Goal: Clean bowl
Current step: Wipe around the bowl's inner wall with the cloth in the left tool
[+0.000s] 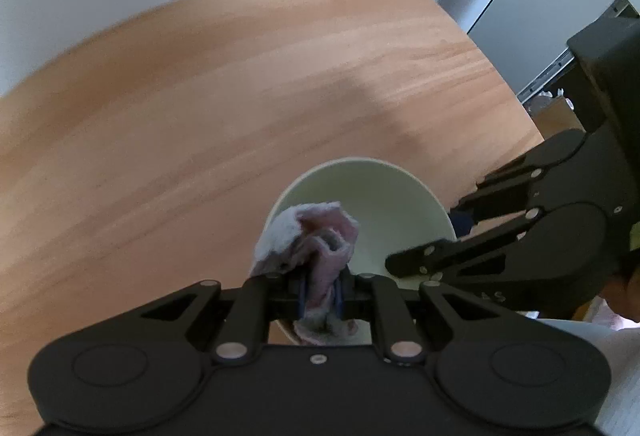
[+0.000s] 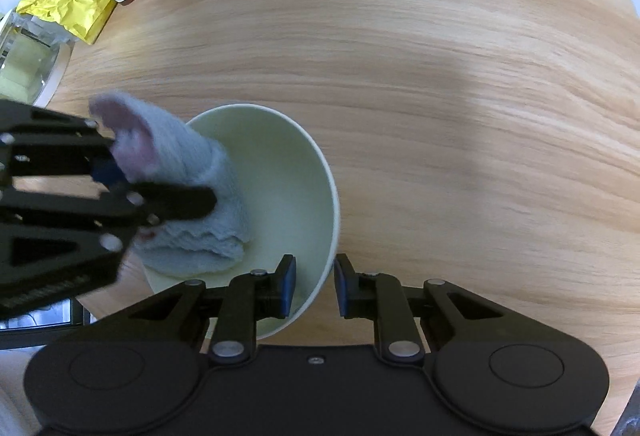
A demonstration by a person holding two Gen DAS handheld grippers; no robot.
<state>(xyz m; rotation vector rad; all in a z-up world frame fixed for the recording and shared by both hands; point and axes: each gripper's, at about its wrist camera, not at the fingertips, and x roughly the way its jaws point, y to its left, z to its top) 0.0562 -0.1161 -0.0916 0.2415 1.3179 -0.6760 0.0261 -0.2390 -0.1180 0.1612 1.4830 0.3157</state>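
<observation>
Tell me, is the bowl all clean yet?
Not yet. Already done: the left tongs have the cloth and it's inside the pale green bowl. Happening now: the right tongs straddle the rim to steady it. Left: finishing wiping, taking the cloth out.

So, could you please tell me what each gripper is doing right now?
Left gripper: shut on the cloth.
Right gripper: jaws straddle the bowl rim, grip unclear.
</observation>
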